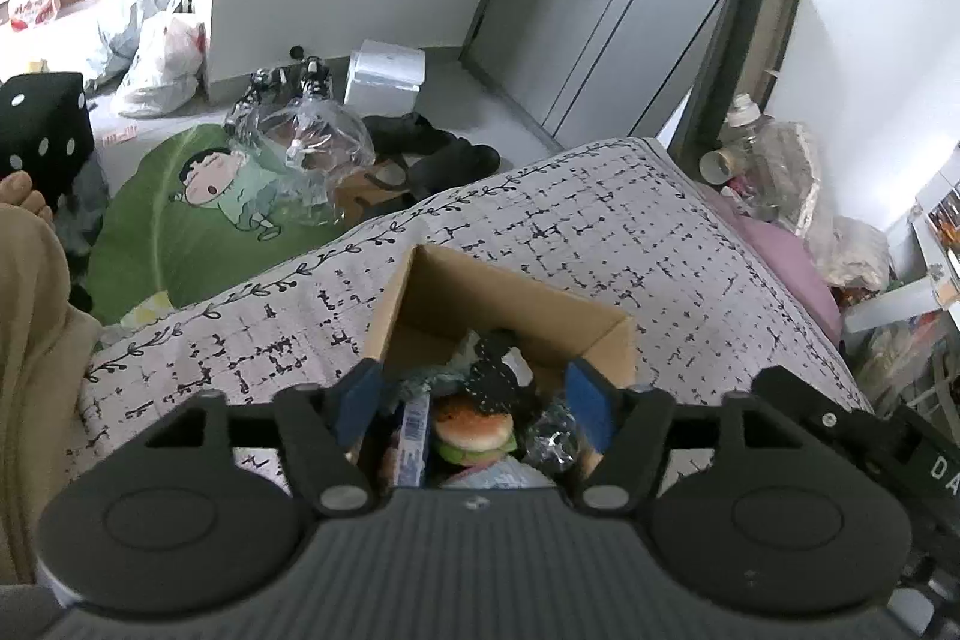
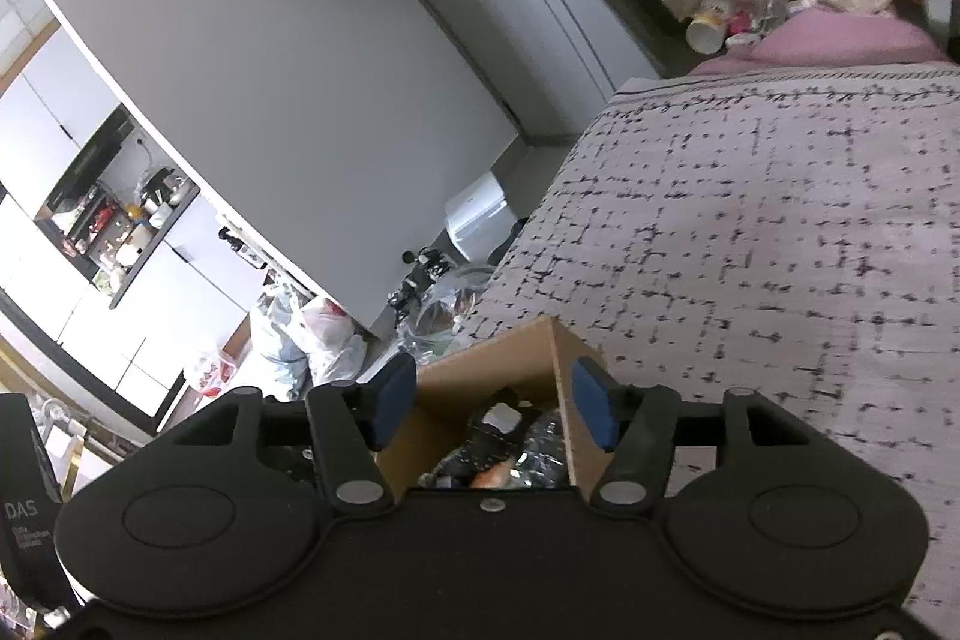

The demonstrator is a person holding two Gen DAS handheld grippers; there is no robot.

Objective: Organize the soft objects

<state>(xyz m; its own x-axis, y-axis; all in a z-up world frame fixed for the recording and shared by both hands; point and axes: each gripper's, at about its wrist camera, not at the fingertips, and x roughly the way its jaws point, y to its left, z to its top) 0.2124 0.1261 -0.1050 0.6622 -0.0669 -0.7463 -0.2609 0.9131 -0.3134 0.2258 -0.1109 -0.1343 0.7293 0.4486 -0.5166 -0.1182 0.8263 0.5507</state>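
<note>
An open cardboard box [image 1: 516, 298] stands on the bed's patterned cover [image 1: 600, 232]. Inside it lie a burger-shaped soft toy [image 1: 474, 430], a black dotted soft thing [image 1: 495, 382], a blue packet [image 1: 414, 430] and a crinkly plastic wrap [image 1: 552, 439]. My left gripper [image 1: 474, 403] hangs over the box with its blue pads [image 1: 360, 400] apart and nothing between them. In the right wrist view the same box [image 2: 480, 382] sits under my right gripper [image 2: 492, 403], also open and empty, with dark soft items [image 2: 498, 436] showing in the box below.
On the floor left of the bed lie a green cartoon rug [image 1: 198, 214], a clear plastic bag [image 1: 306, 142], shoes [image 1: 420, 148], a white box [image 1: 384, 76] and a black dice cushion [image 1: 42, 124]. A beige-clad leg and bare foot [image 1: 24, 202] are at the left. Bottles and clutter [image 1: 756, 154] stand past the bed's far corner.
</note>
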